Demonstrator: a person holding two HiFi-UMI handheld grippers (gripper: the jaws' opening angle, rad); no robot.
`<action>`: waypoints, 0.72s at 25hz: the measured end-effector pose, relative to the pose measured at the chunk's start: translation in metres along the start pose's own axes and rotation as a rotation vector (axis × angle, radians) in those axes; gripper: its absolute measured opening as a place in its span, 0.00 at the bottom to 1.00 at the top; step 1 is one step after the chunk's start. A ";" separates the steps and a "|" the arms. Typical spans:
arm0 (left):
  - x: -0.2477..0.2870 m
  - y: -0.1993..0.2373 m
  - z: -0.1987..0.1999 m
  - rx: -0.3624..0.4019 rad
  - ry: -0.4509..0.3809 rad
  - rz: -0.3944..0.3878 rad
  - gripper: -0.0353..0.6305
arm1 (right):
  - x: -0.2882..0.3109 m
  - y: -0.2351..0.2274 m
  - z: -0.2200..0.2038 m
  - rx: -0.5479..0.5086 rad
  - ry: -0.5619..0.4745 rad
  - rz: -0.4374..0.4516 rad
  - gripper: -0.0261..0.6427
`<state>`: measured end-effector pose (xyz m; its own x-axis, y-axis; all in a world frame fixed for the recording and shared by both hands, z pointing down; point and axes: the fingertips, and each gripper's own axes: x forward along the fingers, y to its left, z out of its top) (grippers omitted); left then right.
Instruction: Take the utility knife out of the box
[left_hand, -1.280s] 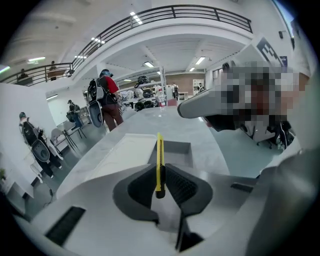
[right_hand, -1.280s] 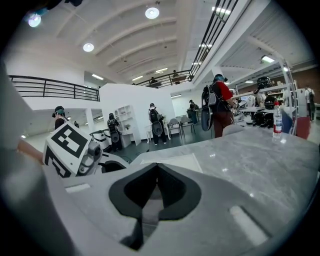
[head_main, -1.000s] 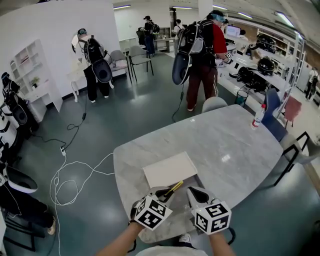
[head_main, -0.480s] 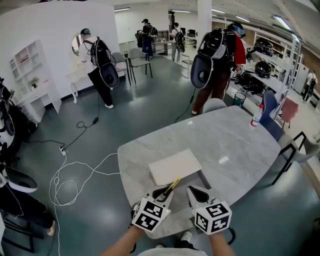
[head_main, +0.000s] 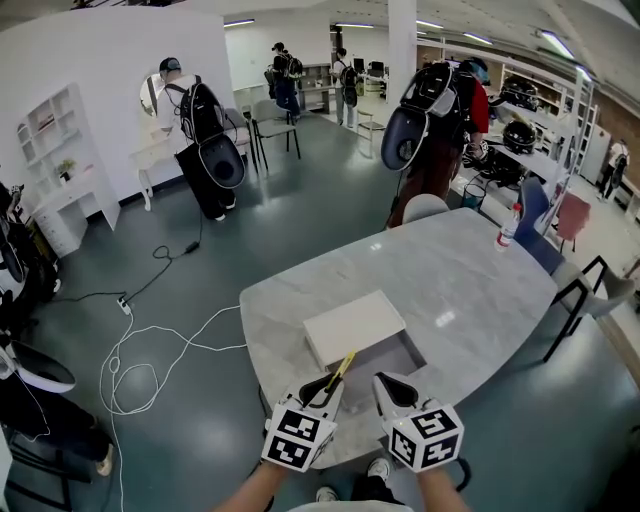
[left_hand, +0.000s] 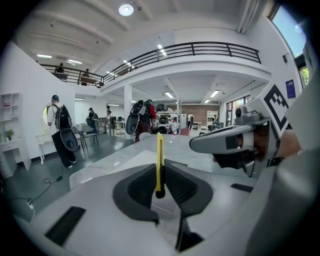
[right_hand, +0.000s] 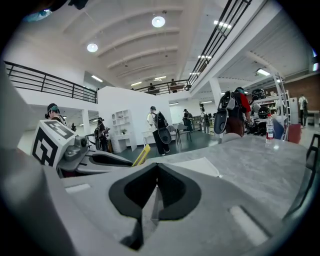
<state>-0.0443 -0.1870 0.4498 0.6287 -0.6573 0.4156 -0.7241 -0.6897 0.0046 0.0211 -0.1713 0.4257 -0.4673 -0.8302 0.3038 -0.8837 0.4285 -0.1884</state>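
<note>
- Setting: an open hall with a grey floor, where several persons with backpack rigs stand. In front is a pale marble table (head_main: 470, 270), with a bottle (head_main: 510, 228) at its far edge.
- Box (head_main: 355, 325): a flat white carton lying on the near part of the table. A grey recess shows at its near right side, which suggests it is open. What is in the recess cannot be made out.
- Left gripper (head_main: 322, 385): its jaws are clamped on the utility knife (head_main: 342, 370). In the left gripper view the yellow handle (left_hand: 159, 150) stands upright between the dark pads, and its far end points toward the box.
- Right gripper (head_main: 390, 385): it sits just beside the left one, with its jaws drawn together and nothing between them. It touches neither the box nor the knife.
- Change over the last second: the knife has stayed in the same grip and both grippers have kept their places. The head view has shifted slightly and the bystanders have moved.
- Reading: the knife appears already clear of the box, so the removal is judged essentially done. What remains is probably carrying it away or setting it down.
</note>
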 end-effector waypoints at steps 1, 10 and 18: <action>-0.003 -0.001 -0.003 -0.006 0.002 -0.001 0.14 | -0.002 0.003 -0.001 0.003 -0.001 -0.001 0.05; -0.023 -0.002 -0.018 -0.052 -0.013 0.009 0.14 | -0.010 0.024 -0.008 0.001 -0.010 0.002 0.05; -0.036 0.000 -0.020 -0.076 -0.020 0.008 0.14 | -0.017 0.035 -0.009 -0.005 -0.003 -0.017 0.05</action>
<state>-0.0731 -0.1573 0.4534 0.6283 -0.6689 0.3973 -0.7478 -0.6601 0.0711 -0.0018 -0.1386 0.4223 -0.4520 -0.8387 0.3038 -0.8917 0.4159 -0.1786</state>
